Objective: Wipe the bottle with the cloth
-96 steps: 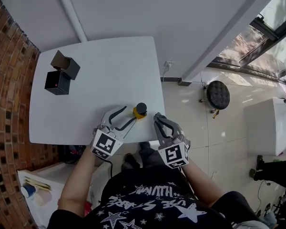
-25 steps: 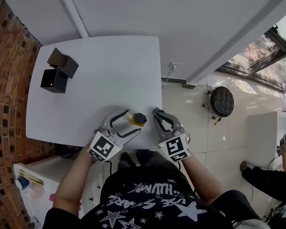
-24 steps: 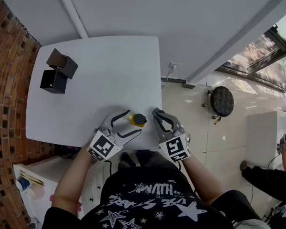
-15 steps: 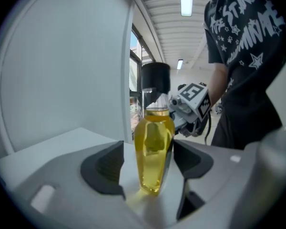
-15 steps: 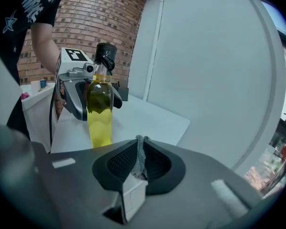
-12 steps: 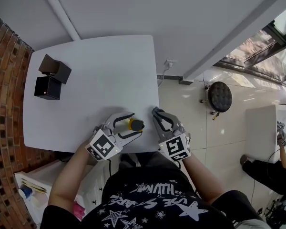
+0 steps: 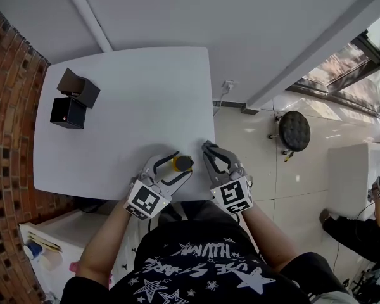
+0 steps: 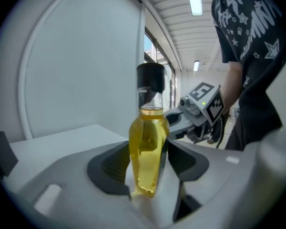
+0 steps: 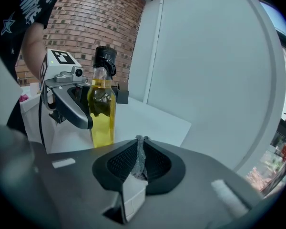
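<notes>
Now the bottle [image 8: 149,147] stands straight up near the front edge of the white counter [image 7: 126,94], low and in the middle of the head view. Its black cap is on top and yellow liquid fills most of it, so its long way runs up and down. The left gripper [image 7: 182,164] has its jaws around the low part of the bottle. They have just been closing, and the pads look to press on both sides. The right gripper [image 7: 208,148] is just beside it, to the right in the head view. Its jaws are squeezed together on a thin fold of grey cloth [image 9: 141,159]. From the right jaws, the bottle lies ahead and to the left, with only a small gap to cross. That makes the cloth hand the one to move next, I think. One thing is in the way: a jaw of the left gripper runs along the bottle's side, so the cloth can best reach the bare glass higher up and the side that faces it. Two black boxes [image 7: 76,97] sit well apart at the upper left of the head view and block nothing.
</notes>
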A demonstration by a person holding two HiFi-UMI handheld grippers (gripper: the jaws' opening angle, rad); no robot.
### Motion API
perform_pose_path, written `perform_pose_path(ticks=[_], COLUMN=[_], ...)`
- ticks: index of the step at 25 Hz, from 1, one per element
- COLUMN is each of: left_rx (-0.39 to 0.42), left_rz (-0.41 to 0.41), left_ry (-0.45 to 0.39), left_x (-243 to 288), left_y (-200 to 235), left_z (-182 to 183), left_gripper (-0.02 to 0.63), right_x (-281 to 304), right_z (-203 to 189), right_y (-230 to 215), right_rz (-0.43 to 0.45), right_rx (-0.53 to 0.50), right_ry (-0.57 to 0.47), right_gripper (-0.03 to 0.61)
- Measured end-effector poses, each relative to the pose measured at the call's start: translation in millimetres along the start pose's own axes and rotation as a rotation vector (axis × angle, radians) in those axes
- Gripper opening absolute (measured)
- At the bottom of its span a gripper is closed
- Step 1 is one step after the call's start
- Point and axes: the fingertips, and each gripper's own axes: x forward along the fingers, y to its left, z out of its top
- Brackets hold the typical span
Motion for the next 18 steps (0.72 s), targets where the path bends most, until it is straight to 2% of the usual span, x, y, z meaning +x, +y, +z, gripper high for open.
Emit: perform_pose_path(ticks=[9,14,18], left_rx=[-0.1,-0.166,-0.274], left_rz=[0.297,0.472,0.581], left_ry=[0.02,-0.006,-0.012], left_x=[-9,-12,-13], left_y=[11,16,20], left_z=[-8,-6,-9], left_gripper=[0.25,0.249,0.25], right_x=[-8,-10,-11], right_z=[1,3,4], right_y=[5,9,11], right_rz=[-0.01,-0.002,0.001], right_rx=[-0.003,0.012,0.02], right_ry=[-0.001,-0.027,-0.041], right_gripper=[0.04,0.04,0.04])
